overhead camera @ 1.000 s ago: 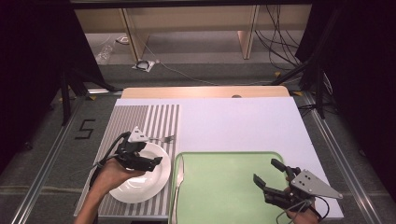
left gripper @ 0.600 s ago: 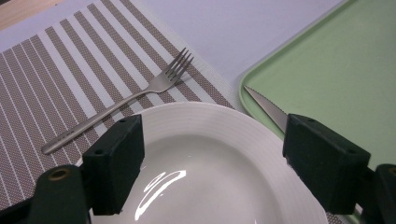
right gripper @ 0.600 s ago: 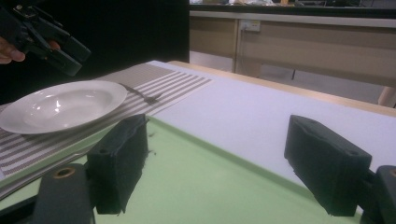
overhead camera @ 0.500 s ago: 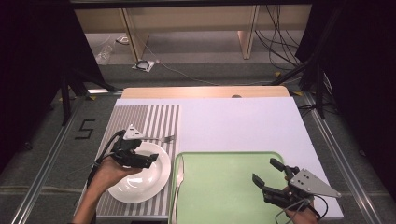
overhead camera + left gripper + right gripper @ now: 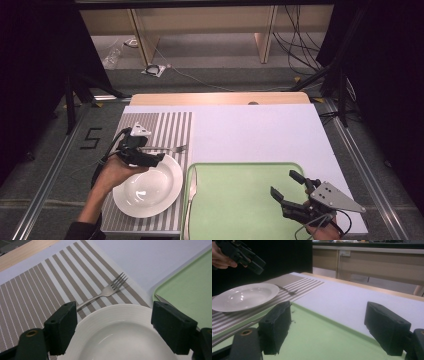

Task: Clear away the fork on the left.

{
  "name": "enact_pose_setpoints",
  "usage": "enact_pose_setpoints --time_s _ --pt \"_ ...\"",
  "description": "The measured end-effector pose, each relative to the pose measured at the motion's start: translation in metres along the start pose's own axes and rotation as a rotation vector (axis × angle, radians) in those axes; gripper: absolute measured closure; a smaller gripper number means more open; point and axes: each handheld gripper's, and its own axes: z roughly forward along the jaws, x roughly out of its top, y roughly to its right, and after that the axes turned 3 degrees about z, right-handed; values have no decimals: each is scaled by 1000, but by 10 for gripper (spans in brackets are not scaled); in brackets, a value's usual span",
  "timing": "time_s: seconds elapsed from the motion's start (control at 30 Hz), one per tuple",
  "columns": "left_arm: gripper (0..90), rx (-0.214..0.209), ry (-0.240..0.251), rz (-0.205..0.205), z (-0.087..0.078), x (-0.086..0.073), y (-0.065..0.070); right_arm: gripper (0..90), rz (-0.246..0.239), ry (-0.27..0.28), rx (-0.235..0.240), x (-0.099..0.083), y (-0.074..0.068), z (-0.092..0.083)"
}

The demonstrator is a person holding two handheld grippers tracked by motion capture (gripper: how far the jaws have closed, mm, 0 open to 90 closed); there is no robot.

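The left gripper [image 5: 150,159] hovers over the far rim of a white plate [image 5: 147,186], its fingers [image 5: 61,326] spread wide and holding nothing. In the left gripper view they straddle the plate's rim, and just beyond it a metal fork [image 5: 105,292] lies on a striped placemat [image 5: 165,130], tines pointing toward the tray. The open fingers aimed past the plate suggest a reach for the fork, which lies just beside the rim; whether it touches the plate is hard to tell.

The right gripper [image 5: 289,192] rests low over the near right part of a green tray [image 5: 235,200], fingers [image 5: 275,327] likewise spread and empty, seemingly waiting out of the way.

A knife [image 5: 189,200] lies along the tray's left edge, close to the plate. The placemat covers the left of the white-covered table [image 5: 260,135]; the tray sits at the near middle and right. The plate's raised rim stands between the left gripper and the fork's handle, so the fingers would probably need to clear it before closing. Cables and wooden furniture legs sit on the floor beyond.
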Motion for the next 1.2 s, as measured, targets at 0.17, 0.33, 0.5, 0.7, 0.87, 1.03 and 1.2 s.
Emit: enact_pose_setpoints --time_s 0.17,0.33,0.5,0.7,0.87,1.03,1.2 --pt "212 11 -42 15 11 6 -12 222 4 -3 0 0 0 1" --pt "215 25 -72 28 20 12 -21 222 2 -4 -1 0 1 0" --pt "216 33 -100 45 28 17 -29 222 3 -4 2 0 0 0" --pt "217 34 -127 54 41 24 -38 222 3 -5 4 0 0 1" --pt "217 33 -157 62 51 29 -45 222 1 -6 4 0 1 0" --pt "217 33 -189 65 63 28 -53 222 4 -5 8 0 0 1" --pt "216 35 -228 63 73 26 -58 222 3 -7 7 0 1 1"
